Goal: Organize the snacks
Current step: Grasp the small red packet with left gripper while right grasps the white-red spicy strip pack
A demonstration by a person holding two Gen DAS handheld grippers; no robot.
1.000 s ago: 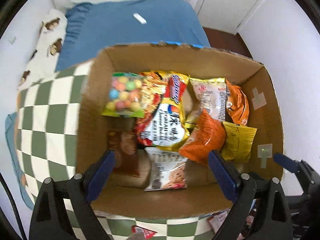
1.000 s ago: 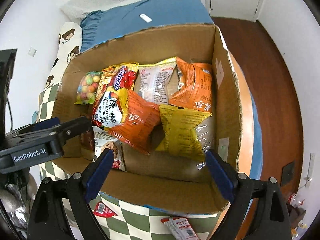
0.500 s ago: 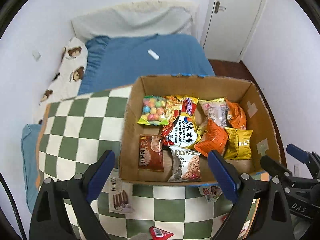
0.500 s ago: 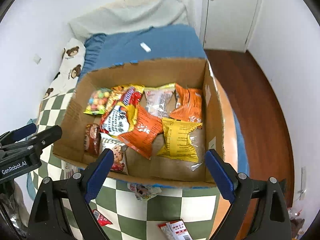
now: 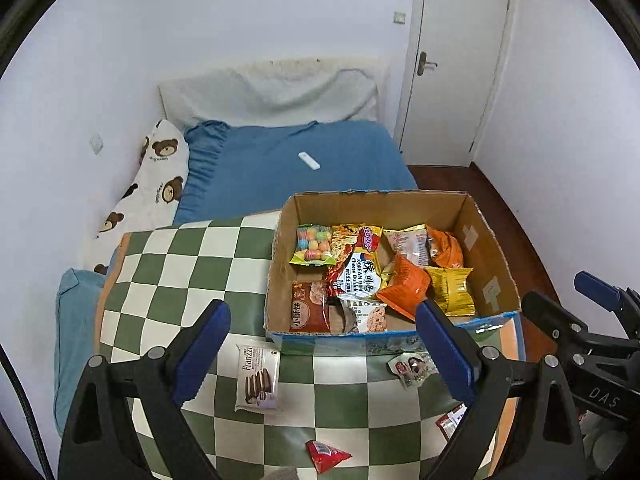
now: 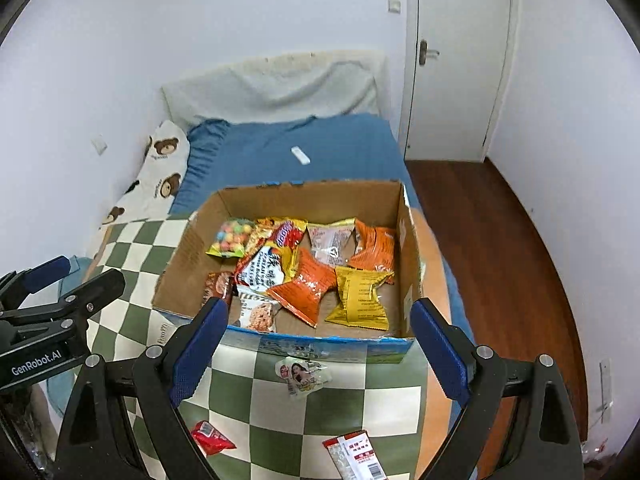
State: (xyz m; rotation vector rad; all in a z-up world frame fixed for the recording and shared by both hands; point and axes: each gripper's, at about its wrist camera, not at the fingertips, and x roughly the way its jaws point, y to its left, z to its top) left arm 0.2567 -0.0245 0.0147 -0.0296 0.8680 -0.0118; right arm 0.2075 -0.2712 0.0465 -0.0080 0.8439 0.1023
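An open cardboard box (image 5: 492, 264) (image 6: 188, 256) stands on a green-and-white checkered cloth (image 5: 180, 264) and holds several snack bags, among them an orange bag (image 5: 404, 288) and a yellow bag (image 6: 360, 296). Loose on the cloth in front of it lie a Franzzi cookie pack (image 5: 258, 378), a white packet (image 5: 412, 366) (image 6: 304, 374), a red triangular packet (image 5: 326, 454) (image 6: 210, 438) and a red-and-white pack (image 6: 358, 456). My left gripper (image 5: 324, 348) (image 6: 86, 274) and right gripper (image 6: 320, 346) (image 5: 560, 292) hang side by side above the near cloth, both open and empty.
Behind the box lies a bed with a blue sheet (image 5: 300, 168), a bear-print pillow (image 5: 160, 176) and a small white object (image 5: 309, 160). A white door (image 5: 460, 60) and wooden floor (image 6: 500, 240) are at the right. The cloth drops off at its left and right edges.
Both grippers have drawn back and upward from over the box, so the box looks smaller and the loose packets, bed and door have come into view. Jaws stayed wide.
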